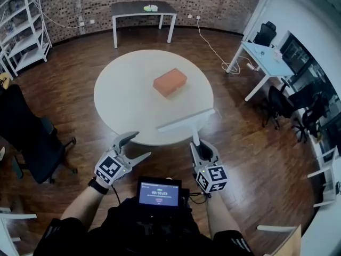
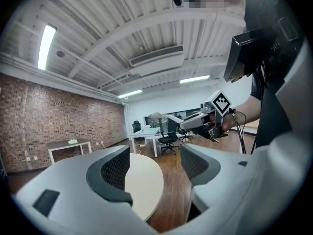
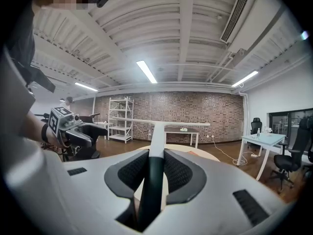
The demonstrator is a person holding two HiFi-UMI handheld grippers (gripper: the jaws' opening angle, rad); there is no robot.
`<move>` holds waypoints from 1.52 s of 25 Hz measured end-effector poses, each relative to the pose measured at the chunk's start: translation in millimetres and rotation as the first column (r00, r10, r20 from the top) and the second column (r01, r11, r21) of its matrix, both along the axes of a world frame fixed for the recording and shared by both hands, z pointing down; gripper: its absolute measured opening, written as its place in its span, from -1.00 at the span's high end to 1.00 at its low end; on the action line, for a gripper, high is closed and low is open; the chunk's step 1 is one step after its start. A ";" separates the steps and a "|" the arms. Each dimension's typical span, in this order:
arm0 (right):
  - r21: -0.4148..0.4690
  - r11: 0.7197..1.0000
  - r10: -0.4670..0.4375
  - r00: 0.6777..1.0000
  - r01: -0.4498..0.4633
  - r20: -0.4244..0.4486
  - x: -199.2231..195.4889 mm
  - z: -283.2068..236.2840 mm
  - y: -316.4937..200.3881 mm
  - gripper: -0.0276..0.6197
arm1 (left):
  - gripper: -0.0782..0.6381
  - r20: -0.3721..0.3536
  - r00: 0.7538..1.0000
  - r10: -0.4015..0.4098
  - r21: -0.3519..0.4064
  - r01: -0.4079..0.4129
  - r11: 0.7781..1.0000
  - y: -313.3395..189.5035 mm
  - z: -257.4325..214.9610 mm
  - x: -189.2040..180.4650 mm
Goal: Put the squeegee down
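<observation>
A white squeegee (image 1: 186,119) hangs over the near edge of the round white table (image 1: 128,97); its handle runs back into my right gripper (image 1: 198,145), which is shut on it. From the right gripper view the dark handle (image 3: 151,180) sits pinched between the pads, and the long blade (image 3: 166,123) lies crosswise ahead. My left gripper (image 1: 134,145) is open and holds nothing, just off the table's near left edge. In the left gripper view its pads (image 2: 115,170) stand apart, and the right gripper (image 2: 208,121) with the squeegee shows beyond them.
An orange brick (image 1: 170,81) lies on the middle of the table. A black office chair (image 1: 29,137) stands at the left, a dark table (image 1: 143,9) at the back wall, shelving (image 1: 24,23) at far left, and desks with chairs (image 1: 266,57) at the right.
</observation>
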State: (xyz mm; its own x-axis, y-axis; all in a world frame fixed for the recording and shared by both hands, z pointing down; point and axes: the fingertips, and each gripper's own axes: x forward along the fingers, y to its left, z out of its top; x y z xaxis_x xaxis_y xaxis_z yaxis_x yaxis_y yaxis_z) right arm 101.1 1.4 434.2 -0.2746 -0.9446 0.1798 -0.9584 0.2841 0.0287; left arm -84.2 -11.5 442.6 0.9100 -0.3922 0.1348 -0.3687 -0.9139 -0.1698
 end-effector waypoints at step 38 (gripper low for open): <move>-0.584 0.810 -0.145 0.984 0.060 -0.101 159.3 371.0 -396.2 0.57 | -0.12 0.120 0.978 -0.170 -0.257 0.196 0.946 -308.4 127.0 157.2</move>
